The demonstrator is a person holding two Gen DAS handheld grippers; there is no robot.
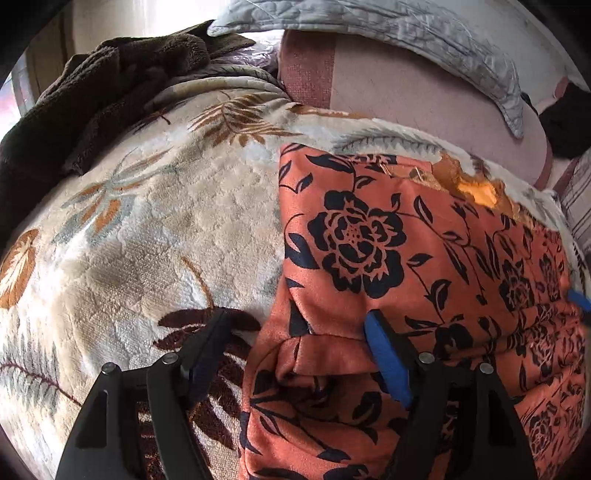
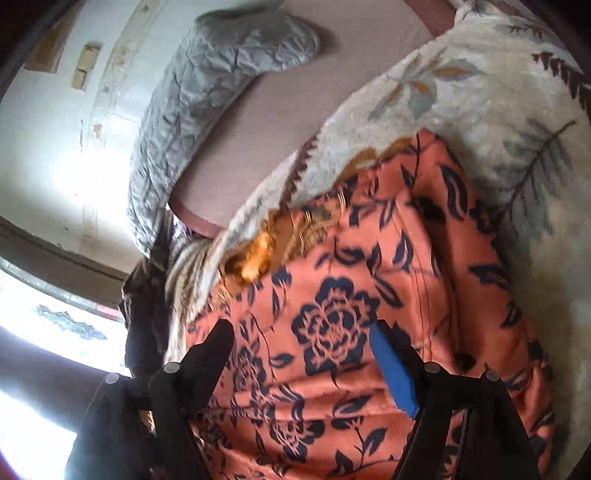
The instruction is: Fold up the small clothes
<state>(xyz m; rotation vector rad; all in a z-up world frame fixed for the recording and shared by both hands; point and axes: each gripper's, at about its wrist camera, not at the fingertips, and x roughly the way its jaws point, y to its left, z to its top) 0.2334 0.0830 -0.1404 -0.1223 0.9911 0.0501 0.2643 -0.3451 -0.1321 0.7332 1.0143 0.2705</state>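
An orange garment with a black flower print (image 1: 388, 258) lies partly folded on a cream plush blanket with leaf patterns (image 1: 147, 221). My left gripper (image 1: 295, 323) is open, straddling the garment's left edge. One finger is over the blanket; the blue-padded finger (image 1: 384, 354) is over the cloth. Nothing is pinched. In the right wrist view my right gripper (image 2: 299, 332) hangs open just above the same garment (image 2: 351, 295), with cloth below the gap and no grip. A blue pad tip (image 1: 578, 297) of the right gripper shows at the right edge of the left wrist view.
A dark brown fleece (image 1: 92, 92) is heaped at the blanket's far left. A grey quilted cover (image 1: 406, 33) lies on the pink mattress sheet (image 1: 406, 103) beyond the garment. A bright window (image 2: 55, 325) and a pale wall (image 2: 55, 147) are at the left of the right wrist view.
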